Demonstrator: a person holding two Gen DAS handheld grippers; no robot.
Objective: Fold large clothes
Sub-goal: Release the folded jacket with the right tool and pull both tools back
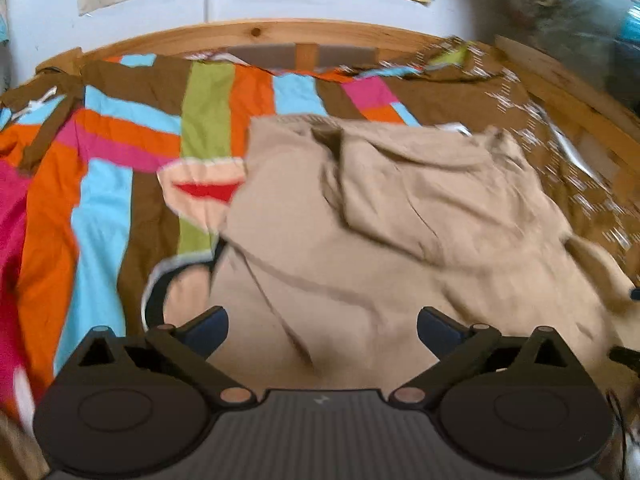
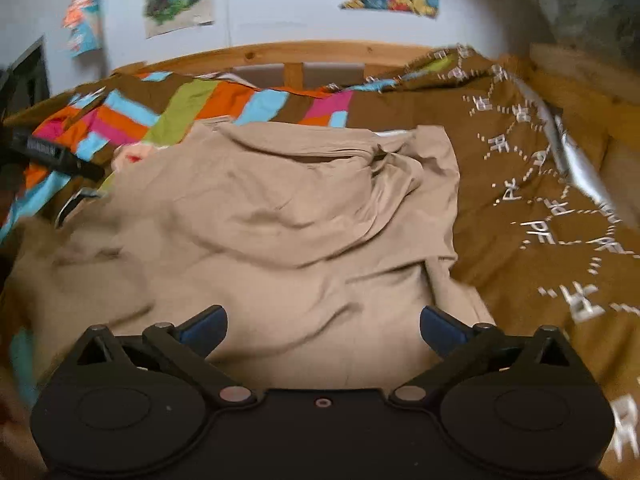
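Garment (image 2: 280, 220), beige, large, rumpled and partly doubled over itself, lying on striped multicolour bedcover (image 1: 104, 200) within wooden bed frame (image 1: 256, 34). Left gripper (image 1: 322, 330) and right gripper (image 2: 323, 330): jaws spread wide, empty, above garment's near edge.

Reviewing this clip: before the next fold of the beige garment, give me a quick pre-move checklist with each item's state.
1. Left tool open, nothing between its fingers: ok.
2. Right tool open and empty: ok.
3. Beige garment lying on the striped bedcover: ok.
4. Garment smooth and flat: not ok, wrinkled and bunched.
5. Another pale garment partly under its edge: not ok.
6. Near hem position: cannot tell.
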